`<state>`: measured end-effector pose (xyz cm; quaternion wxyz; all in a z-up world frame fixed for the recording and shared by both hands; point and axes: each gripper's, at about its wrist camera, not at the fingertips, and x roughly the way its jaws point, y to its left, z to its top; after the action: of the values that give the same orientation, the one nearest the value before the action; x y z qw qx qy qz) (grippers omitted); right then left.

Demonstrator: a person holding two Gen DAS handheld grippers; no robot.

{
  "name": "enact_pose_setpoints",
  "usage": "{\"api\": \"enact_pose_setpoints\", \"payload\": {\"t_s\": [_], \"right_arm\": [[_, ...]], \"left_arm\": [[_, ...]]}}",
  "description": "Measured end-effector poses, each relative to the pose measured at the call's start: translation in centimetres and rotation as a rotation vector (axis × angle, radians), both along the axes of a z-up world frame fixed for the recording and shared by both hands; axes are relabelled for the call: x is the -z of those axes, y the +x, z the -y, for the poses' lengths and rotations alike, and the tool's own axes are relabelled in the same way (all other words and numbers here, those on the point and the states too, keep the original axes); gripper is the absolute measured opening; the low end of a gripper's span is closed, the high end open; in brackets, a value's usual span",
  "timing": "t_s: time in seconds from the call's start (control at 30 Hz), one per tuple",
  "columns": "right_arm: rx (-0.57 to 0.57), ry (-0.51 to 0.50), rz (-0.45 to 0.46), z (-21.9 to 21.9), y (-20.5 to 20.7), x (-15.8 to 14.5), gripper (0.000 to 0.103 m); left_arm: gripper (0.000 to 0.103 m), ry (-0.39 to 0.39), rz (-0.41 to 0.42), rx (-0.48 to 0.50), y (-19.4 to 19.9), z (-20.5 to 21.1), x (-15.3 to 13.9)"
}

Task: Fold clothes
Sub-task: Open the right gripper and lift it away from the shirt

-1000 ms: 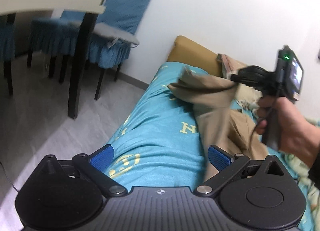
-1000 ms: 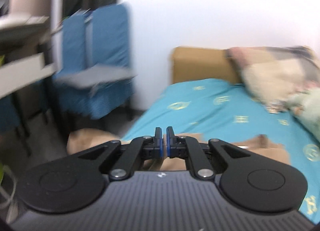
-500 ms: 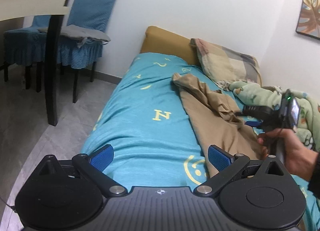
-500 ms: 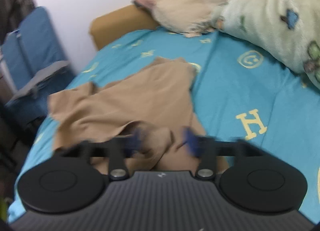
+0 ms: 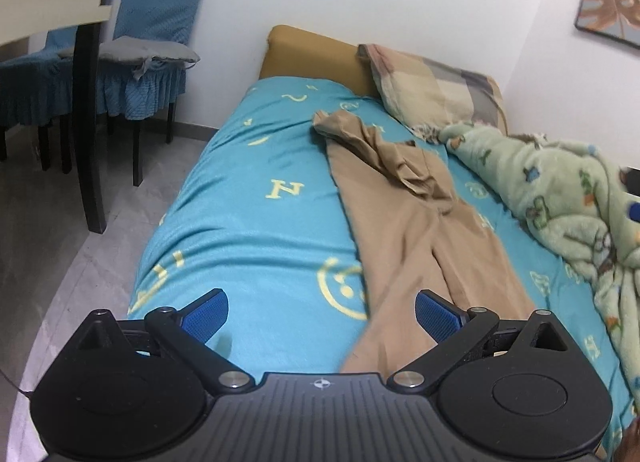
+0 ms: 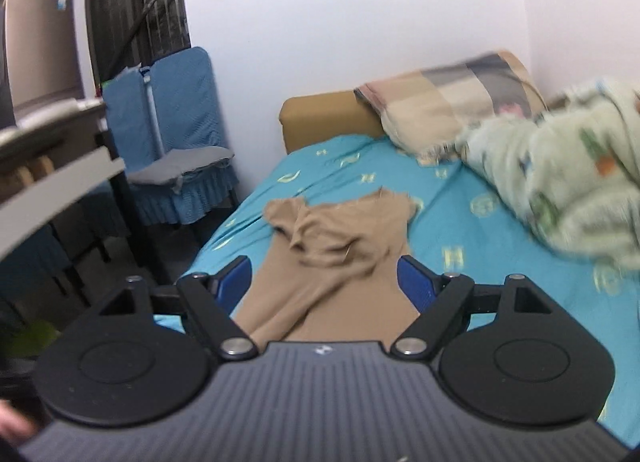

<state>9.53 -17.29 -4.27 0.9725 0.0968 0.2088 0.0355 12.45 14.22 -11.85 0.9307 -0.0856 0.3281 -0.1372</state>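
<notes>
A pair of tan trousers lies stretched lengthwise on the teal bedsheet, with the waist end rumpled toward the headboard. It also shows in the right wrist view. My left gripper is open and empty above the near end of the bed, its right finger over a trouser leg. My right gripper is open and empty, held above the trousers' legs.
A checked pillow and a green fleece blanket lie at the bed's right side. A tan headboard stands at the far end. Blue-covered chairs and a table stand left on the grey floor.
My right gripper was shut on the trousers and held them up; it laid them on the bed, opened, and pulled back. The left wrist view swung toward the bed.
</notes>
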Motion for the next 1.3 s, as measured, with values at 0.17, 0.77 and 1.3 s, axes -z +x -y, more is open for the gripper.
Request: {"api": "enact_pose_setpoints", "payload": {"t_s": [0.17,0.77,1.3], "right_arm": [[0.081,0.086,0.033,0.9,-7.0,0.5,0.081],[0.105,0.262,-0.041,5.3,-9.5,1.5,0.081],[0.173,0.428,-0.068,9.0,-10.0,2.4,0.082]], "left_arm": [[0.101,0.047,0.002,0.021,-2.6,1.5,-1.2],[0.091,-0.201,-0.373,-0.228,-4.2,-3.5,0.7],[0.067,-0.06,-0.42,-0.314,-4.3,-2.4,1.2]]}}
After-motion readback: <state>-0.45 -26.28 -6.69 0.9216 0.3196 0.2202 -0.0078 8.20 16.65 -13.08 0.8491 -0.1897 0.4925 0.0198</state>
